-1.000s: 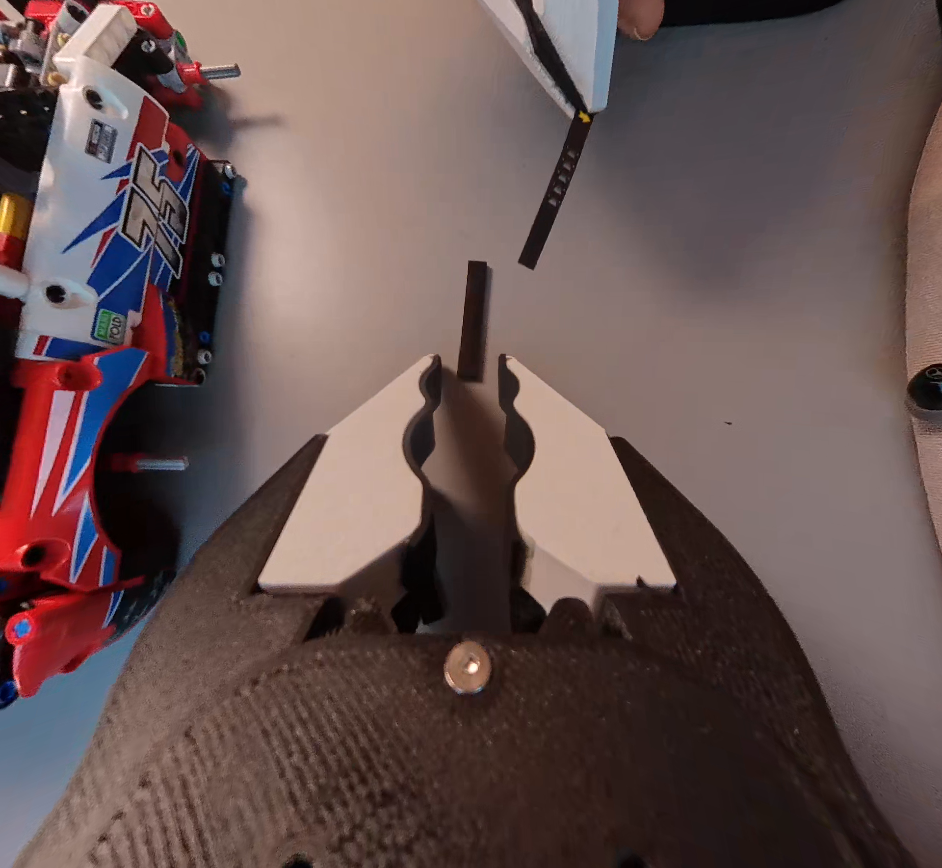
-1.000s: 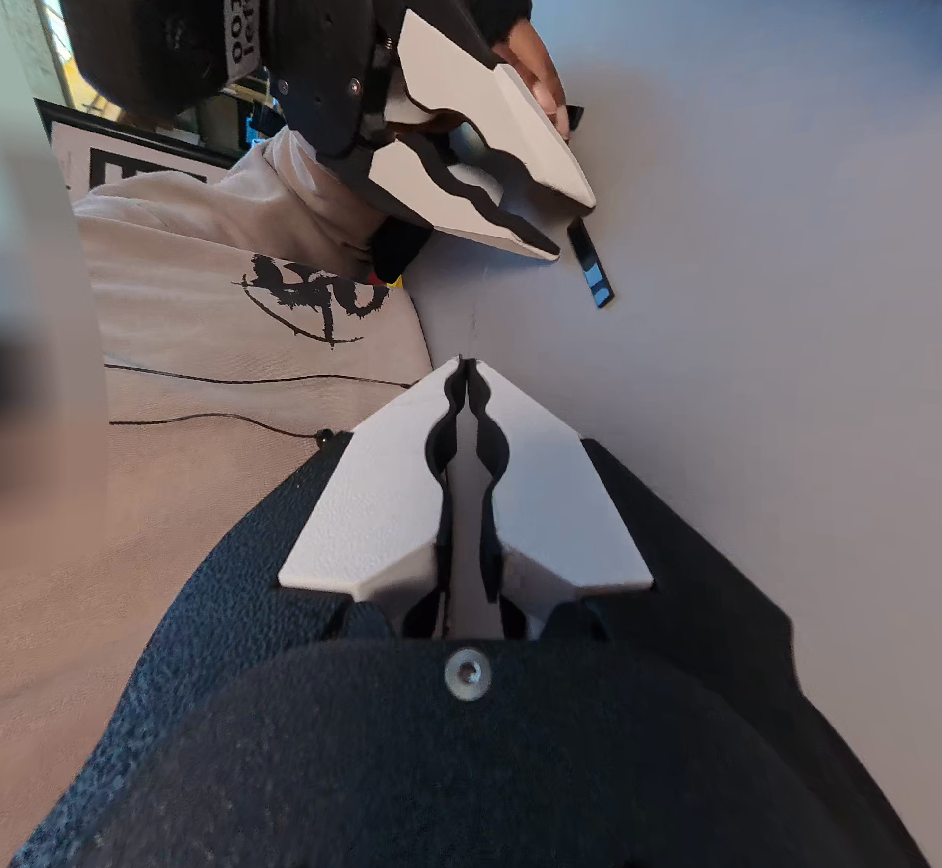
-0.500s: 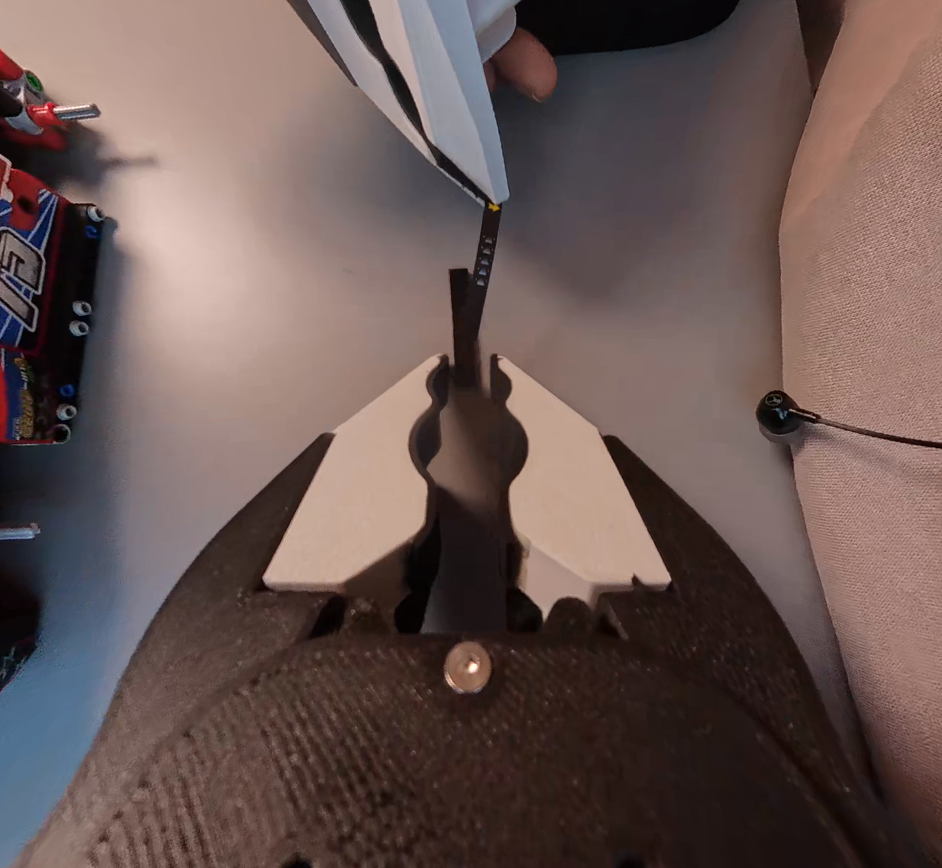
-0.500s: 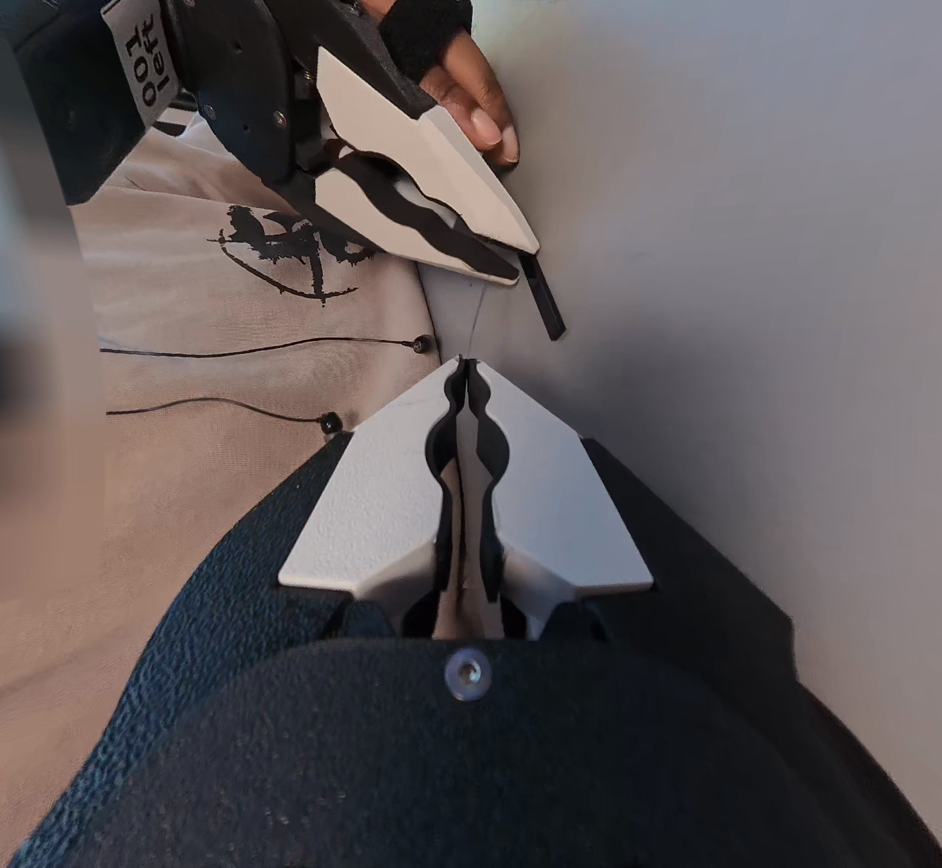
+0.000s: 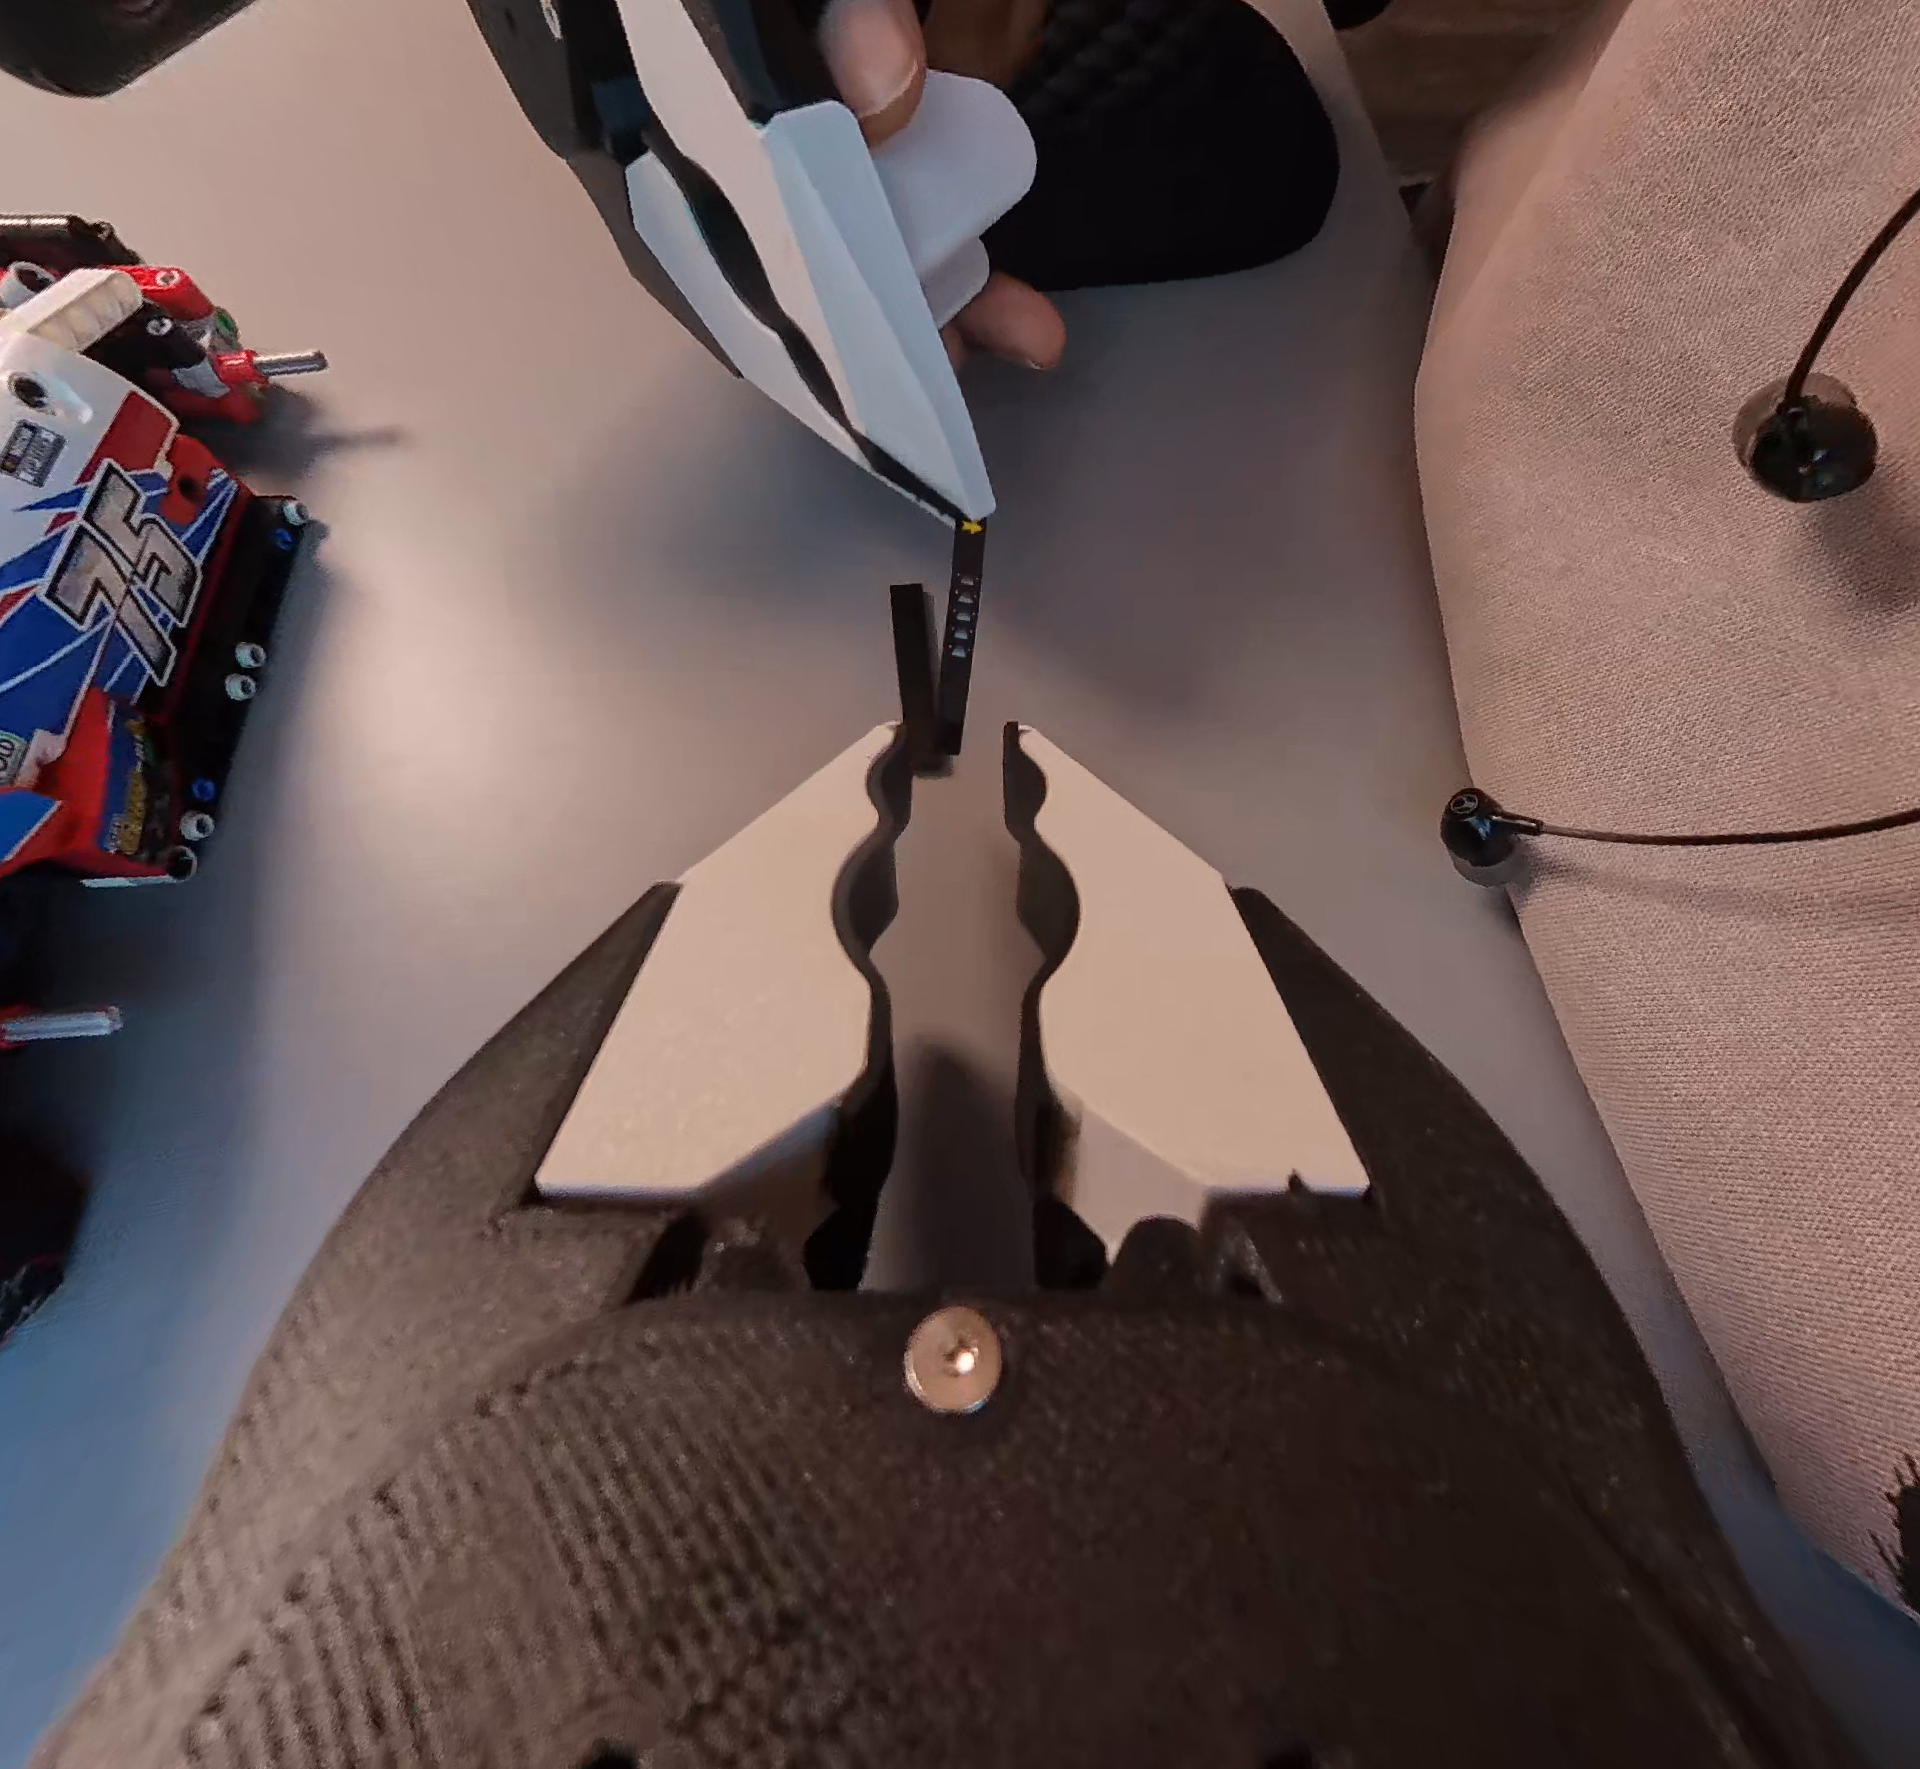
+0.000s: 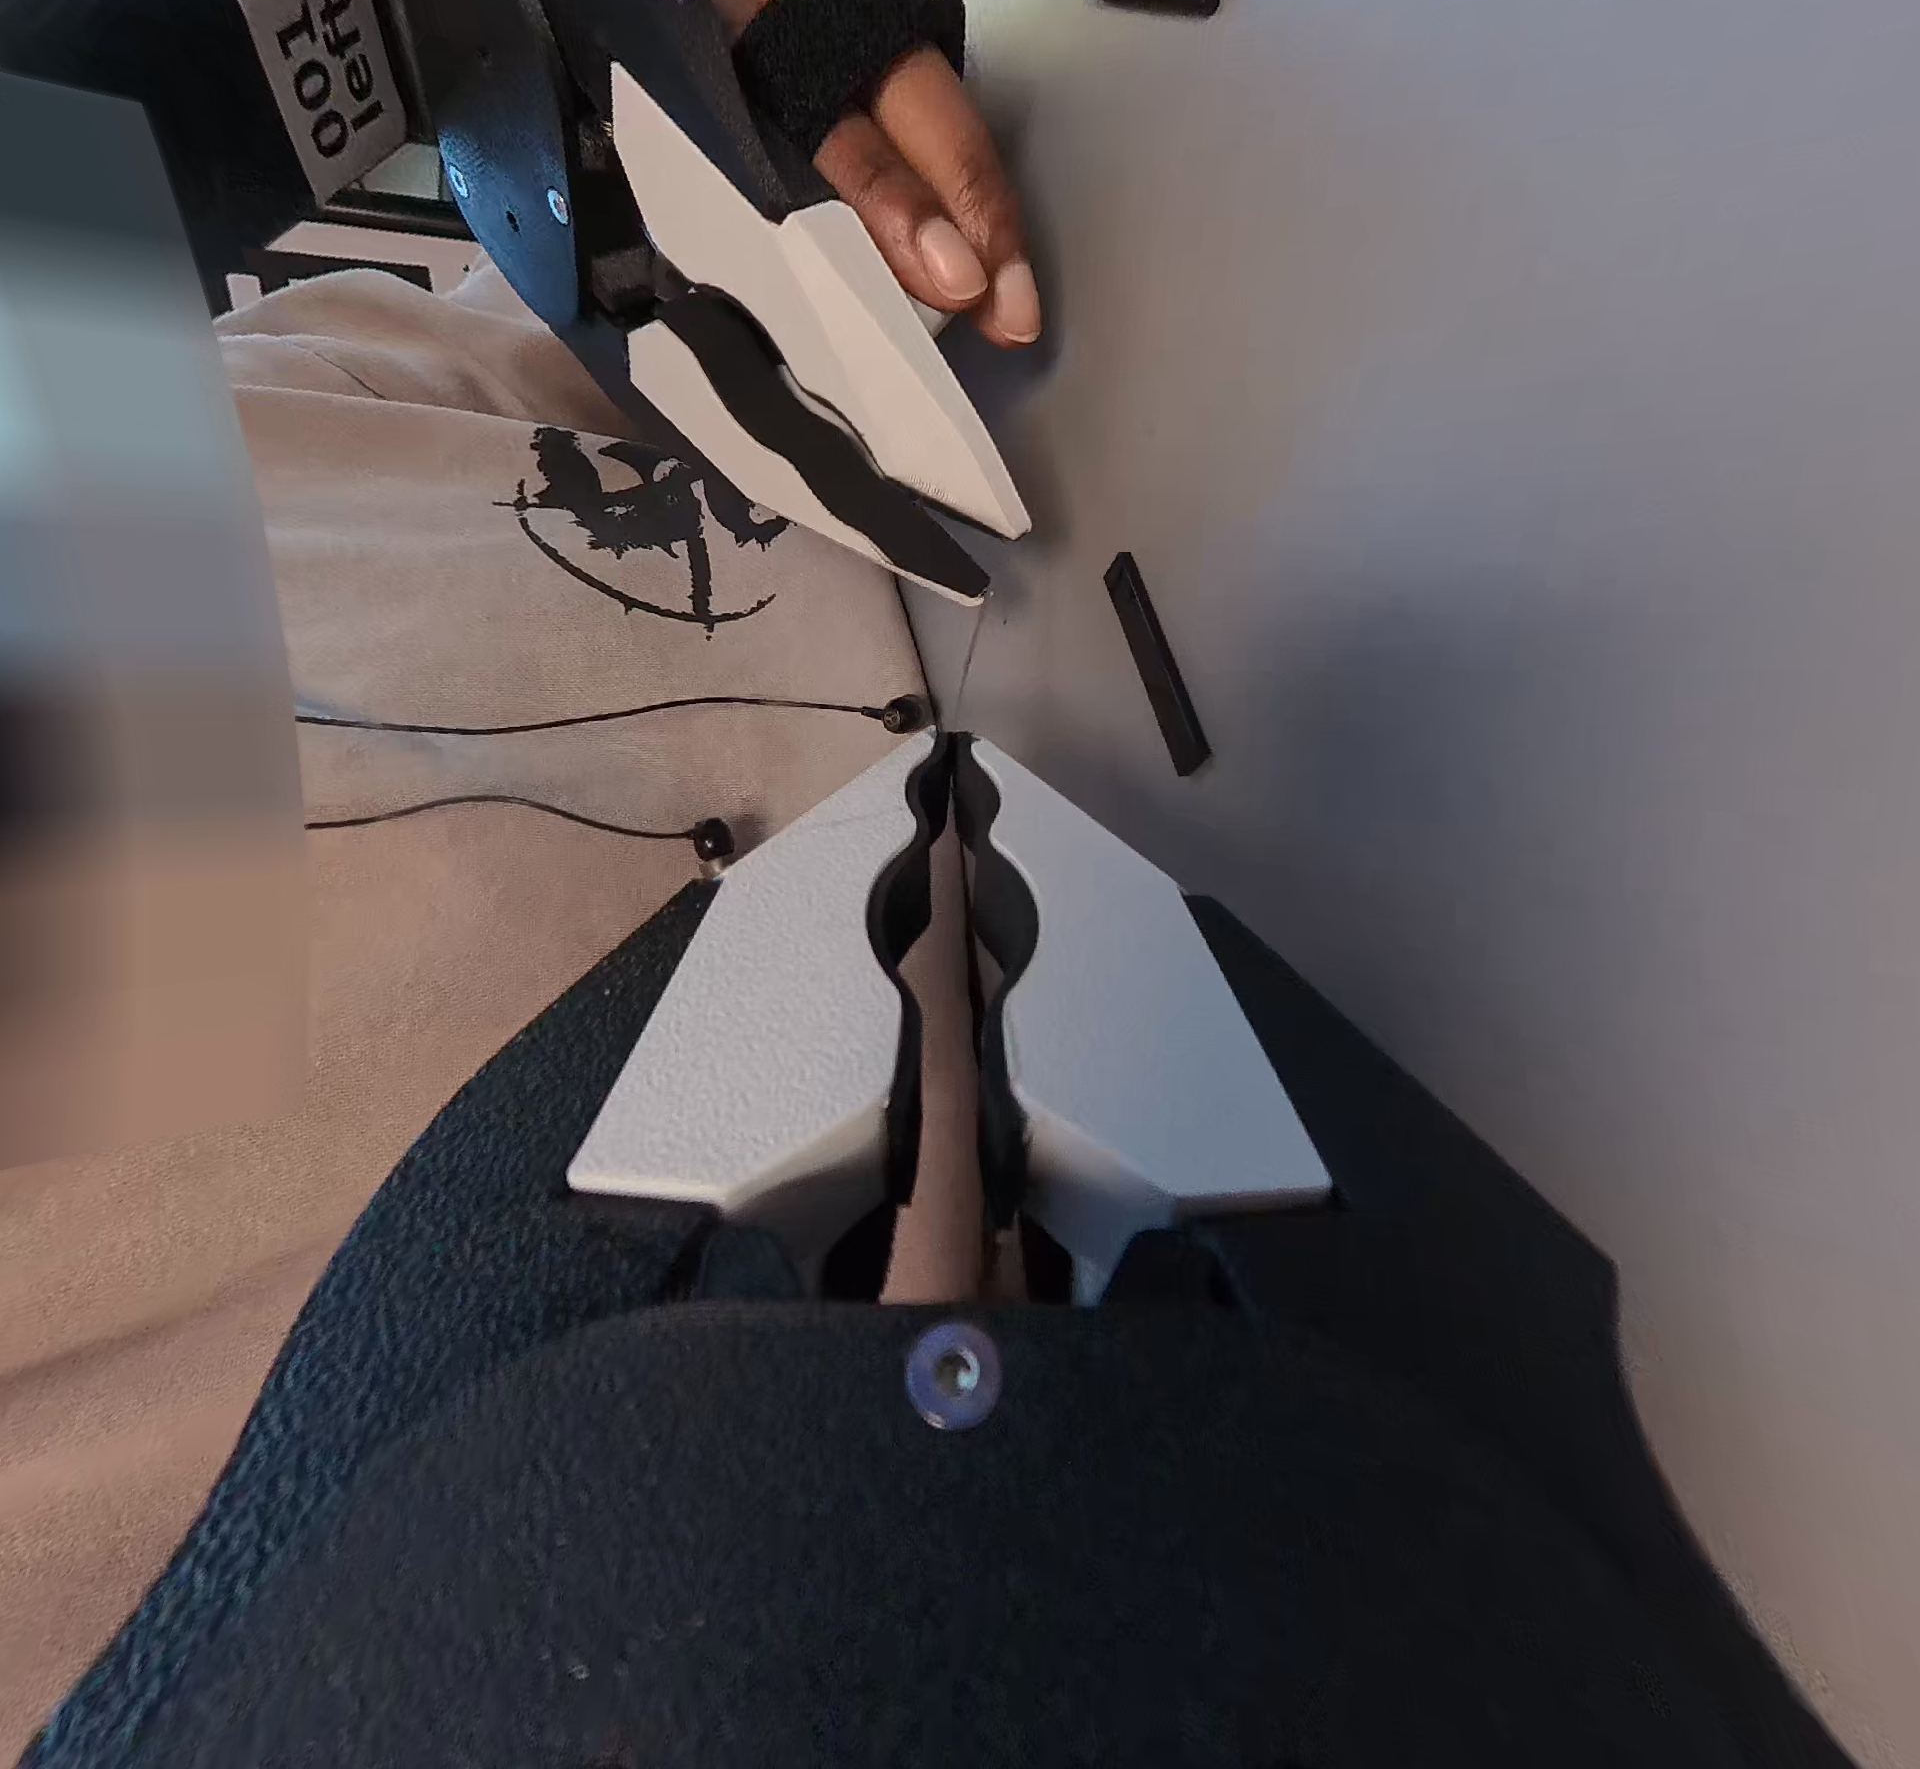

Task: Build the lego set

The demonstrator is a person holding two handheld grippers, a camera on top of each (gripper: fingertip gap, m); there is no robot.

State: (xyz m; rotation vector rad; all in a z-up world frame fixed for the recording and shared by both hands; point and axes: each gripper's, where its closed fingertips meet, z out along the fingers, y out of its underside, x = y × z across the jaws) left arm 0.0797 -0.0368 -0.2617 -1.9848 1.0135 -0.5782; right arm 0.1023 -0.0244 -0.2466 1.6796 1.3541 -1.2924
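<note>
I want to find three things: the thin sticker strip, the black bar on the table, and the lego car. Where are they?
sticker strip [image 5: 961, 639]: left wrist view, middle of the strip.
black bar [image 6: 1156, 663]: right wrist view, middle of its length.
lego car [image 5: 114, 576]: left wrist view, printed side panel.

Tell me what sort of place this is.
Probably an indoor hobby or data-collection desk: a plain grey tabletop, a half-built red, white and blue lego vehicle on it, and a seated person's beige sweatshirt at the edge.
</note>
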